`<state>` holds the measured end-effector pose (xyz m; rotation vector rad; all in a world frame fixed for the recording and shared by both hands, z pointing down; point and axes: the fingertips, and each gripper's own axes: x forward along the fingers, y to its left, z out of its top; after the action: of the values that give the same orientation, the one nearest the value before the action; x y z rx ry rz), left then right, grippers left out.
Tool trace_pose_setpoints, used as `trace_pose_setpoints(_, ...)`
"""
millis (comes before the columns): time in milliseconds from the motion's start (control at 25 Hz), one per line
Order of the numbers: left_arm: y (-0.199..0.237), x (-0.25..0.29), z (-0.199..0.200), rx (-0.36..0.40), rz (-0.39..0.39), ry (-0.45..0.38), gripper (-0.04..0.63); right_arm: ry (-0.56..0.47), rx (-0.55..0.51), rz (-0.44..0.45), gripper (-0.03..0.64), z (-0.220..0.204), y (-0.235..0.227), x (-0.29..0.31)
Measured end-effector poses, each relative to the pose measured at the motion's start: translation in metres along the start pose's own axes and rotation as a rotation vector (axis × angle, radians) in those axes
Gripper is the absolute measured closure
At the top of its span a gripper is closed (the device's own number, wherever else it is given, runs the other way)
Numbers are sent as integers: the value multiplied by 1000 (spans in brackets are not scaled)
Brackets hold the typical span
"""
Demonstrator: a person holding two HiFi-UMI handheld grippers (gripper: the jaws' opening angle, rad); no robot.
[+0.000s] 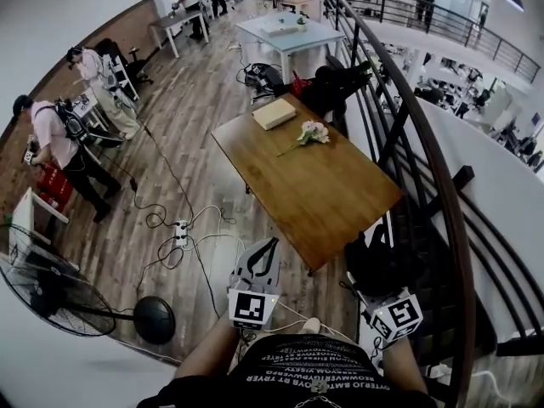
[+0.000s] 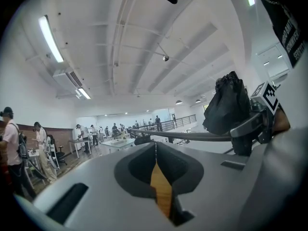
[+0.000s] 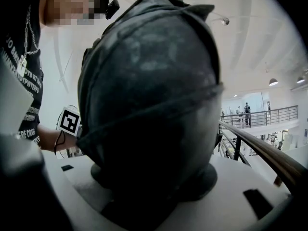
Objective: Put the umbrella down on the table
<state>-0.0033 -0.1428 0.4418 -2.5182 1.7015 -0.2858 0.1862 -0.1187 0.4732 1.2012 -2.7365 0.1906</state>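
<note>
Folded black umbrella [image 3: 149, 95] clamped in the right gripper [image 1: 382, 290], its bundled canopy filling the space between the jaws and standing up from them. It is held off the wooden table [image 1: 340, 202], just beyond the table's near right corner and beside the dark stair railing [image 1: 442, 194]. The left gripper [image 1: 267, 246] is well apart from the umbrella, near the table's near edge, with its jaws brought together at the tips on nothing; a sliver of tabletop shows through the slit behind them. On the far half of the table lie a flat tan block [image 1: 274, 113], box or book not distinguishable, and a pale flower sprig [image 1: 309, 133]. In the right gripper view the umbrella covers the jaw pads and most of the room; its handle is not visible.
</note>
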Motion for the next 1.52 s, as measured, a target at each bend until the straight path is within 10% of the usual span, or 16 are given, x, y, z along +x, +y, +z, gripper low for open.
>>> trace_pose_setpoints(800,32,38,-33,-54,112,57,566,40,32,60,339,-9,-56,66)
trace_pose_setpoints(1520,115,146,-22,-19,-19,-6,565,177,129,-25,339,-35,-87,192)
